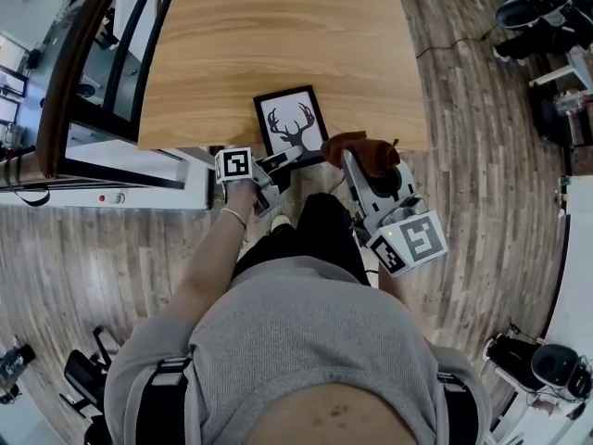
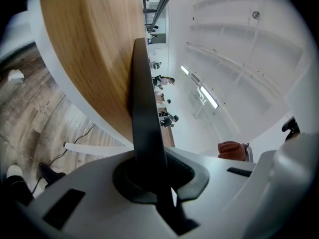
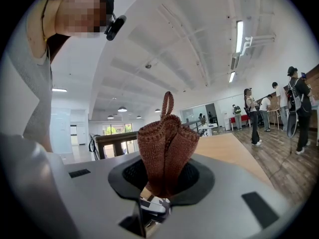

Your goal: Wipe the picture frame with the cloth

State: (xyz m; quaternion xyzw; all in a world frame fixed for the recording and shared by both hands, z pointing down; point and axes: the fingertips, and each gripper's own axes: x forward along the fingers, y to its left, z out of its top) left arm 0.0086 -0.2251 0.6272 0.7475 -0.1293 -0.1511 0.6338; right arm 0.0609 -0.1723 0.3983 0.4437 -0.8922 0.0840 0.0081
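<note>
1. The frame lies face up at the near edge of the table, deer print showing. The left gripper is clenched on its near left edge.
2. The right gripper grasps the bunched cloth, which sits just beside the frame's near right corner. I judge that wiping has not begun and this is the set-up for it.
3. Next, the cloth must be carried onto the glass and swept across it, while the left grip keeps the frame from sliding off the edge.
4. The left gripper view alone shows the frame edge-on between the pads, against the table. The right gripper view alone shows the cloth pinched upright in the jaws. Only the head view shows the two side by side.
</note>
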